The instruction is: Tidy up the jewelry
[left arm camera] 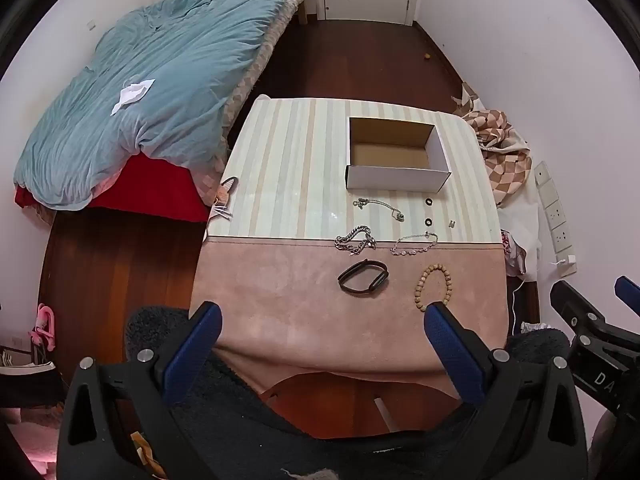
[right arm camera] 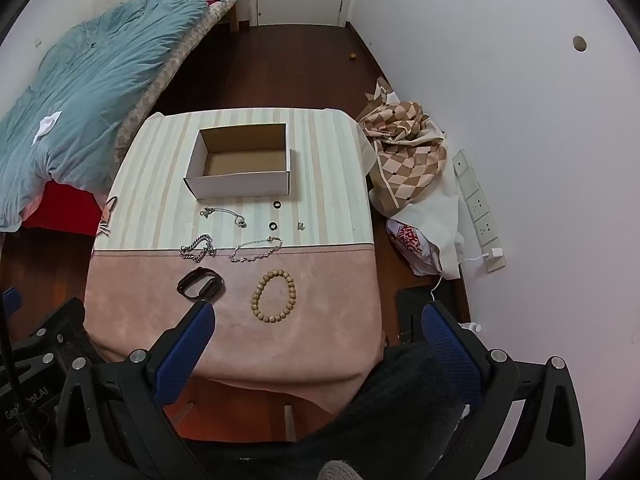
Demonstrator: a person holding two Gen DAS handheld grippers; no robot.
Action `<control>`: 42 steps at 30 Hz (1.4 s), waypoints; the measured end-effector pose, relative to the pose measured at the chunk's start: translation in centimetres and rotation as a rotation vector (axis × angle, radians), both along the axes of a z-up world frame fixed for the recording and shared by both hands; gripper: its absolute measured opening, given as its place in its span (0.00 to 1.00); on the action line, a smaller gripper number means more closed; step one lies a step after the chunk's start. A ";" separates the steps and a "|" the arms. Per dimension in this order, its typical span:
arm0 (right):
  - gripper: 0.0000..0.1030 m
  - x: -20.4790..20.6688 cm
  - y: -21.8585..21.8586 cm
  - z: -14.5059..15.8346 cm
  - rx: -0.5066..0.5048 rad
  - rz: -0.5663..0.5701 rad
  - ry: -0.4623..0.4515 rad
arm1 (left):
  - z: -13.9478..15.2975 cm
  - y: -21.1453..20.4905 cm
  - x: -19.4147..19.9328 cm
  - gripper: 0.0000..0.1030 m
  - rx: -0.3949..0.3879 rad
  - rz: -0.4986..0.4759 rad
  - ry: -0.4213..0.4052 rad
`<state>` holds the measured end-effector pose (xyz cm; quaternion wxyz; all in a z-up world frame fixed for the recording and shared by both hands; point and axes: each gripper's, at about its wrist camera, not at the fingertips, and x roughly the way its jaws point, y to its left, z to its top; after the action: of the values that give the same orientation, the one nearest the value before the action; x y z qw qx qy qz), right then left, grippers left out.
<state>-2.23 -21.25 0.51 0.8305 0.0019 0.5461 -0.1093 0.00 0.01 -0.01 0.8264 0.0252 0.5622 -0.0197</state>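
Note:
An open white cardboard box stands empty at the far side of the small table. In front of it lie a thin pendant chain, two black rings, small earrings, a chunky silver chain, a thin silver bracelet, a black wristband and a wooden bead bracelet. My left gripper and right gripper are open and empty, held above the table's near edge.
A bed with a teal duvet lies to the left. A checkered cloth, a bag and a power strip lie by the right wall. A hair clip sits at the table's left edge.

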 end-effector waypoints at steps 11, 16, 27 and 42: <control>1.00 -0.2 0.1 0.1 -0.004 0.000 -0.001 | 0.0 0.0 0.1 1.00 0.008 0.000 -0.010; 1.00 -0.3 0.3 0.0 -0.001 0.002 -0.004 | 0.2 -0.2 0.4 1.00 0.008 0.000 -0.013; 1.00 0.1 -0.2 0.8 -0.003 0.002 -0.008 | 0.9 -0.9 0.3 1.00 0.006 -0.005 -0.034; 1.00 0.0 -0.2 0.7 0.003 0.004 -0.019 | 1.0 -0.8 0.3 1.00 0.006 -0.004 -0.032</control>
<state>-2.25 -21.41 1.17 0.8360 0.0032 0.5383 -0.1069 0.32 -0.77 0.96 0.8353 0.0292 0.5487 -0.0191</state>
